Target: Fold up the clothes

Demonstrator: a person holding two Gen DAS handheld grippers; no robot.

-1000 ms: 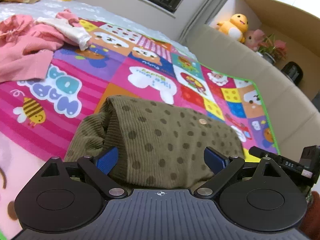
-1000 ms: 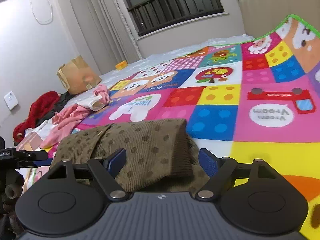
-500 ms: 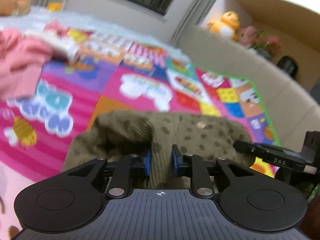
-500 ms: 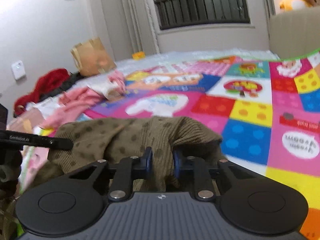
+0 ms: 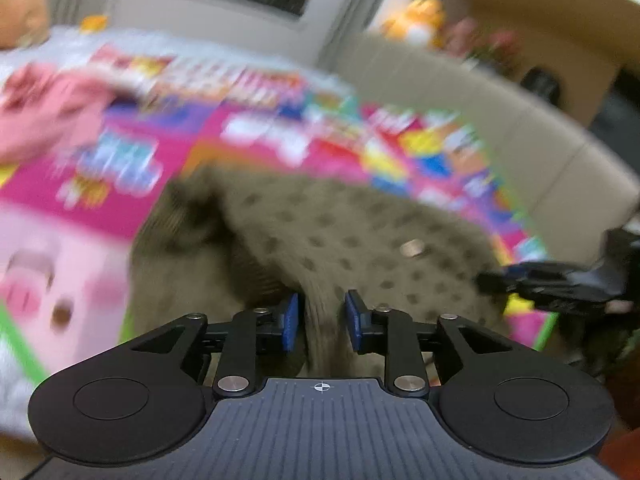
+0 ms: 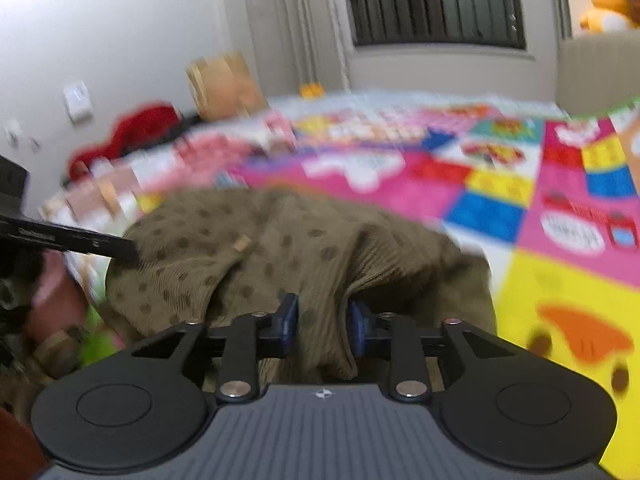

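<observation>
An olive-green dotted corduroy garment (image 5: pixel 360 240) lies folded on the colourful play mat (image 5: pixel 100 184). A bunched fold of its near edge sits between the blue pads of my left gripper (image 5: pixel 320 316); the jaws are opening slightly, but the pads still press the cloth. The right wrist view shows the same garment (image 6: pixel 260 248), with my right gripper (image 6: pixel 322 320) pinching another fold of the near edge while its jaws also open a little. Each gripper shows at the edge of the other's view: the right gripper (image 5: pixel 560 280) and the left gripper (image 6: pixel 60 236). Both views are motion-blurred.
Pink clothes (image 5: pixel 44 120) lie on the mat at far left. A red garment (image 6: pixel 132 132) and a brown paper bag (image 6: pixel 224 84) sit by the wall. A beige sofa (image 5: pixel 500 128) borders the mat, with a yellow plush toy (image 5: pixel 420 20) behind it.
Both grippers went from wide open to clamped on the garment's near edge. They then moved with the cloth in them, which blurs the views, and the jaws now stand slightly wider.
</observation>
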